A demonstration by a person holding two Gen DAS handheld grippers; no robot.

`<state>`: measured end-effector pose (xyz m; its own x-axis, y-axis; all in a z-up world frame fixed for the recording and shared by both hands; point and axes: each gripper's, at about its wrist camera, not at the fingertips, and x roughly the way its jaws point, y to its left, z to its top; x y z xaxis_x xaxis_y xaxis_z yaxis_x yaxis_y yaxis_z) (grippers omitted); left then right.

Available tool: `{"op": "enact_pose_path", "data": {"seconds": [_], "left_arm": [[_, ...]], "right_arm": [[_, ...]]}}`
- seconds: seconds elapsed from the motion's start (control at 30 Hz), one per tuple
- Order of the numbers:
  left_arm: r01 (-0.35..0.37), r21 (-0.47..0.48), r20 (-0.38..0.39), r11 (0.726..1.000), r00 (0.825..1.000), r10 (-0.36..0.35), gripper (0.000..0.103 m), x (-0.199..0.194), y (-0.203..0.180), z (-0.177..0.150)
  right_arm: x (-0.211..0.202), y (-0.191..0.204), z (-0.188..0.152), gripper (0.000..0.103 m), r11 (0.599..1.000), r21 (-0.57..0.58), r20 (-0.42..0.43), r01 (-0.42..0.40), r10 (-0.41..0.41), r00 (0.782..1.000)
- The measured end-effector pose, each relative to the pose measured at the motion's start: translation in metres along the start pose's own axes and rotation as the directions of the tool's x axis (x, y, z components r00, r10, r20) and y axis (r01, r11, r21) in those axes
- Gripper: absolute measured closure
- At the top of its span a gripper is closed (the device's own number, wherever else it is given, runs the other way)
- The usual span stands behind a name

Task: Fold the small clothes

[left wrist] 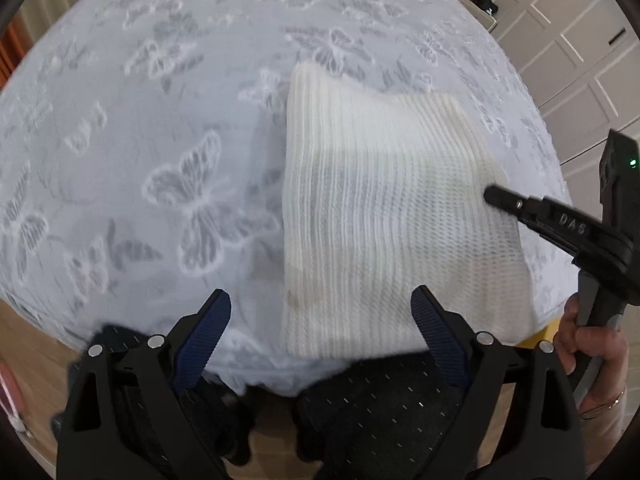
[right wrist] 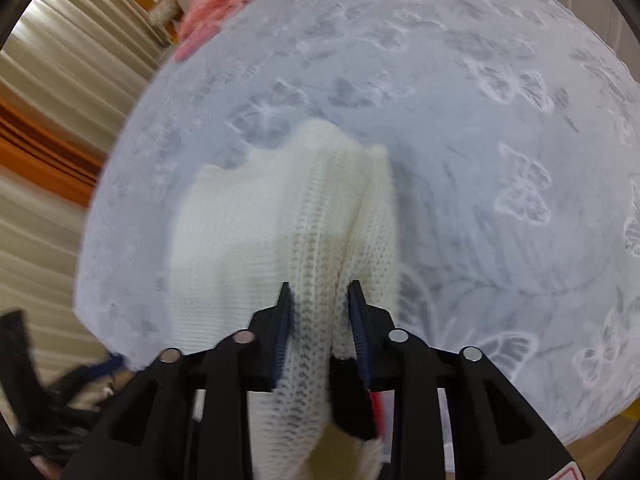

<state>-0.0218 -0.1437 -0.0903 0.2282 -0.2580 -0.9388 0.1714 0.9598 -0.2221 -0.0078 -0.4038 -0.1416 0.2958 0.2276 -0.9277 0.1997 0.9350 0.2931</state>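
1. Cream ribbed knit, a small garment [left wrist: 384,216], lies on the desk [left wrist: 132,92], which is covered by a pale cloth patterned with butterflies [left wrist: 200,204].
2. My left gripper [left wrist: 320,316] hovers at the near edge of the desk with its blue-padded fingers [left wrist: 434,336] spread wide apart, nothing between them. The knit's near hem sits just ahead of the gap, closer to the right-hand finger.
3. From the left wrist view I see my right gripper [left wrist: 494,196] reaching in from the right side, its black tip resting on the knit's right edge, with the hand [left wrist: 592,344] that carries it visible below.
4. In the right wrist view, my right gripper [right wrist: 320,294] is clamped on a bunched fold of the knit garment [right wrist: 280,220]; the fabric runs up between both pads and hangs down behind them toward the camera.
5. That held edge is lifted off the desk [right wrist: 500,140], while the rest of the garment spreads flat away to the left and forward.
6. Pink clothing [right wrist: 216,4] lies at the far corner of the desk in the right wrist view.
7. Dark fabric [left wrist: 380,412] with small pale flecks sits below the desk edge, right under my left gripper.
8. White panelled cabinets [left wrist: 568,40] stand beyond the desk on the right.
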Motion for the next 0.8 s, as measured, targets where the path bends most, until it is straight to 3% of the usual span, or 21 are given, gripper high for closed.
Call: {"op": "enact_pose_path", "data": {"seconds": [0.03, 0.13, 0.23, 0.33, 0.47, 0.5, 0.53, 0.57, 0.6, 0.67, 0.8], "left_arm": [[0.0, 0.007, 0.006, 1.0, 1.0, 0.0, 0.014, 0.002, 0.0, 0.003], [0.072, -0.031, 0.007, 0.997, 0.997, -0.072, 0.014, 0.012, 0.006, 0.015], [0.112, -0.084, -0.006, 0.99, 0.994, -0.113, 0.014, 0.028, 0.013, 0.028], [0.146, -0.135, -0.028, 0.98, 0.988, -0.151, 0.013, 0.054, 0.02, 0.039], [0.137, -0.227, -0.115, 0.964, 0.979, -0.166, 0.012, 0.093, 0.033, 0.044], [0.148, -0.251, -0.128, 0.957, 0.974, -0.185, 0.012, 0.099, 0.035, 0.043], [0.175, -0.265, -0.131, 0.948, 0.968, -0.215, 0.017, 0.101, 0.037, 0.043], [0.207, -0.268, -0.128, 0.941, 0.96, -0.248, 0.042, 0.101, 0.037, 0.042], [0.267, -0.27, -0.129, 0.925, 0.942, -0.309, 0.052, 0.1, 0.037, 0.043], [0.292, -0.267, -0.122, 0.918, 0.935, -0.332, 0.071, 0.089, 0.039, 0.046], [0.352, -0.259, -0.065, 0.9, 0.923, -0.38, 0.073, 0.038, 0.054, 0.048]], "right_arm": [[0.006, -0.007, -0.002, 0.048, 1.0, 0.016, -0.021, 0.013, -0.013, 1.0], [-0.008, -0.022, -0.01, 0.035, 0.993, 0.103, 0.031, -0.061, 0.058, 0.998], [-0.011, -0.025, -0.014, 0.027, 0.988, 0.127, 0.044, -0.082, 0.077, 0.996], [0.011, -0.026, -0.013, 0.022, 0.985, 0.142, -0.03, -0.094, 0.099, 0.995], [0.041, -0.024, -0.017, 0.018, 0.954, 0.242, -0.087, -0.174, 0.2, 0.976], [0.044, -0.022, -0.019, 0.022, 0.942, 0.259, -0.076, -0.213, 0.24, 0.968], [0.044, -0.019, -0.02, 0.038, 0.938, 0.259, -0.072, -0.23, 0.256, 0.964], [0.04, -0.012, -0.019, 0.045, 0.94, 0.25, -0.068, -0.231, 0.254, 0.965], [0.035, -0.007, -0.019, 0.055, 0.942, 0.24, -0.063, -0.233, 0.255, 0.965], [0.013, 0.012, -0.015, 0.059, 0.958, 0.171, -0.037, -0.231, 0.241, 0.97], [-0.025, 0.04, -0.024, 0.058, 0.959, 0.097, -0.007, -0.267, 0.269, 0.963]]}}
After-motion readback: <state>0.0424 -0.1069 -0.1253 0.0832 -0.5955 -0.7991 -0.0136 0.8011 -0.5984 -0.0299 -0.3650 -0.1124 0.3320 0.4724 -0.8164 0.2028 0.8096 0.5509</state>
